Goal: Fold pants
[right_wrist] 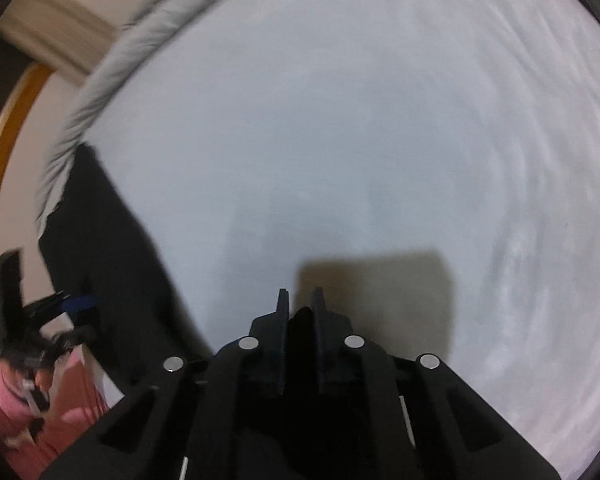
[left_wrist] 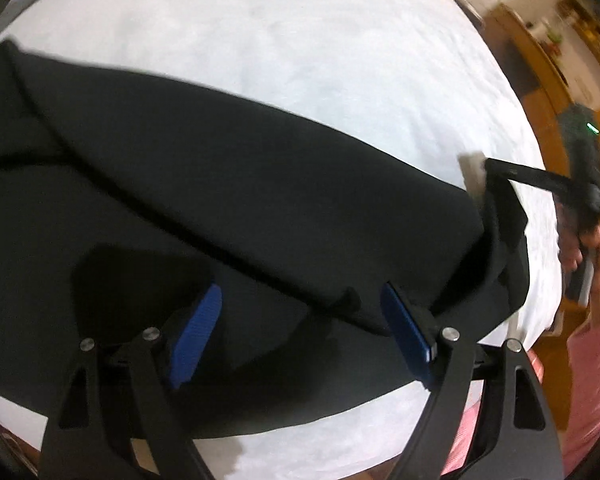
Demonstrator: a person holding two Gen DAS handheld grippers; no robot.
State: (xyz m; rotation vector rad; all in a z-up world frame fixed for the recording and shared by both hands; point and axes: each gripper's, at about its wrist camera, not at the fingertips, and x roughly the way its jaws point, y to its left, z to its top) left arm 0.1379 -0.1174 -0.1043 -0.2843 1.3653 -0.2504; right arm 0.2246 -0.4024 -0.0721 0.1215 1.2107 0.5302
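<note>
Presently, we report as follows.

Garment: we find the black pants (left_wrist: 228, 184) laid flat across the white bedsheet (left_wrist: 300, 40), one leg folded over the other along a diagonal seam, so the lengthwise fold looks done.

Waist end: it lies toward the right of the left wrist view, slightly lifted and rumpled where the right gripper (left_wrist: 495, 170) meets it.

Left gripper (left_wrist: 300, 320): its blue pads (left_wrist: 198, 336) stand wide apart above the cloth, clamping nothing; we judge it is poised to take the near edge.

Right gripper, own view: jaws drawn together; dark material sits between them low down, and we cannot tell whether it is fabric or shadow.

Holder: a hand (left_wrist: 599, 264) in a pink sleeve (left_wrist: 591, 380) carries the right tool.

Next step, in our judgement: a crosswise fold, bringing one end over the other.
</note>
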